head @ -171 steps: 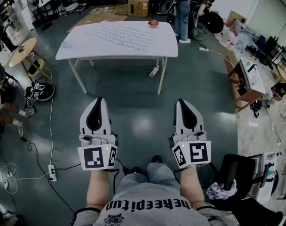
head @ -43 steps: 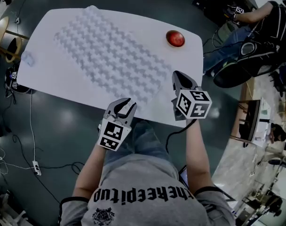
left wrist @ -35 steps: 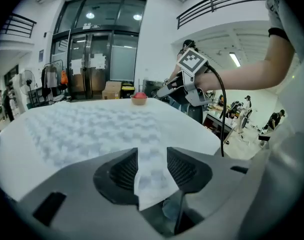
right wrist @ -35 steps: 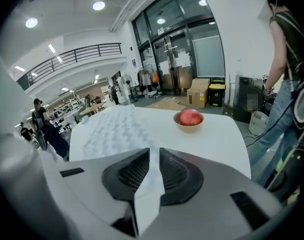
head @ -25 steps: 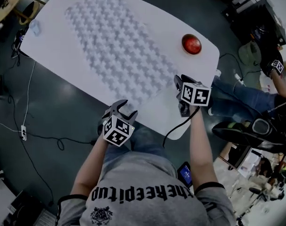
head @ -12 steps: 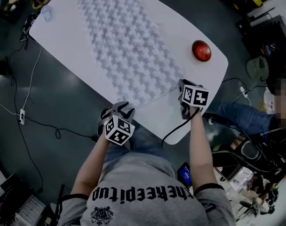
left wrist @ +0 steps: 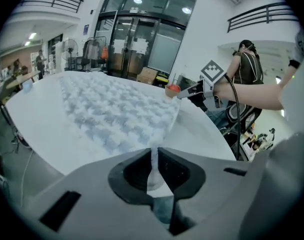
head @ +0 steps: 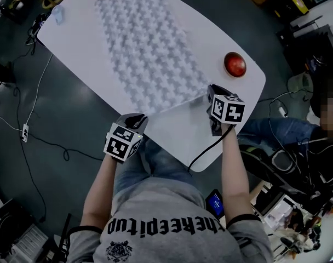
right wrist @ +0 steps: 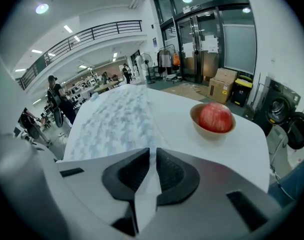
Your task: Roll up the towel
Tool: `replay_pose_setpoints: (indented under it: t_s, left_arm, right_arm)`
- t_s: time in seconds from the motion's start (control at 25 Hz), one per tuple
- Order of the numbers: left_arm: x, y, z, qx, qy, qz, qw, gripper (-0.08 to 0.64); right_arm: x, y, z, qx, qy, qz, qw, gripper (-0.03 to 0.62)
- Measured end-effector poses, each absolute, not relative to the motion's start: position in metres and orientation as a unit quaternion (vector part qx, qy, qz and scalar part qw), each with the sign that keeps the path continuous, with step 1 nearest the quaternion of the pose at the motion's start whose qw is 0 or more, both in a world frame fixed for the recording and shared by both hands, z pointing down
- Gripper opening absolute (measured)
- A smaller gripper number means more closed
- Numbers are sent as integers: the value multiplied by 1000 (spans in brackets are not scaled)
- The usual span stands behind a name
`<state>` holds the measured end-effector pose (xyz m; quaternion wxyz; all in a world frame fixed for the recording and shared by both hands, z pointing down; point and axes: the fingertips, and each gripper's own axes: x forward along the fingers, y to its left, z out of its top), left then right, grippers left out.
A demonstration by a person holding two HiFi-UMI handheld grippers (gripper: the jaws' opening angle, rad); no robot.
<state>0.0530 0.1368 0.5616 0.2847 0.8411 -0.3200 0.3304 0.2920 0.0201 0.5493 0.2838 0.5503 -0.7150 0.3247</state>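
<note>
**Towel** (head: 147,48): patterned, spread flat and full length down the middle of the tabletop (head: 73,43), from the far edge to the near edge.

**Left gripper** (head: 136,118): at the near edge. Its jaws have just been closing and now pinch the towel's near left corner.

**Right gripper** (head: 210,93): jaws likewise just closed, nipping the near right corner.

**Bowl** (right wrist: 212,135): holds a red fruit (right wrist: 215,116), toward the right edge, apart from the towel.

**Progress:** both corners secured. No turn of roll is formed, so the whole length is judged still to be rolled.
</note>
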Motion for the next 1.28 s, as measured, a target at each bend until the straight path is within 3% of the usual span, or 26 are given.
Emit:
replay_pose_setpoints:
  t_s: [0.52,0.76,0.92,1.08,1.28]
  left_arm:
    - [35,72,579,811,-379,386,223,54]
    - [23,61,575,814,-391,378,204,163]
    - [16,51,550,830,-411,335,176,179]
    - [32,55,536,845,-392,337,133,179]
    - [64,77,553,862,-315,384,102,186]
  right_arm:
    - [263,-50,555,514,-749,248,337,43]
    - [247,-67,546,500,-776,214,320,88]
    - [234,-64,521,456,-821,156,307,100]
    - [216,-35,516,347,-867,91,347,103]
    - [202,10,544,192,-862,14,468,124]
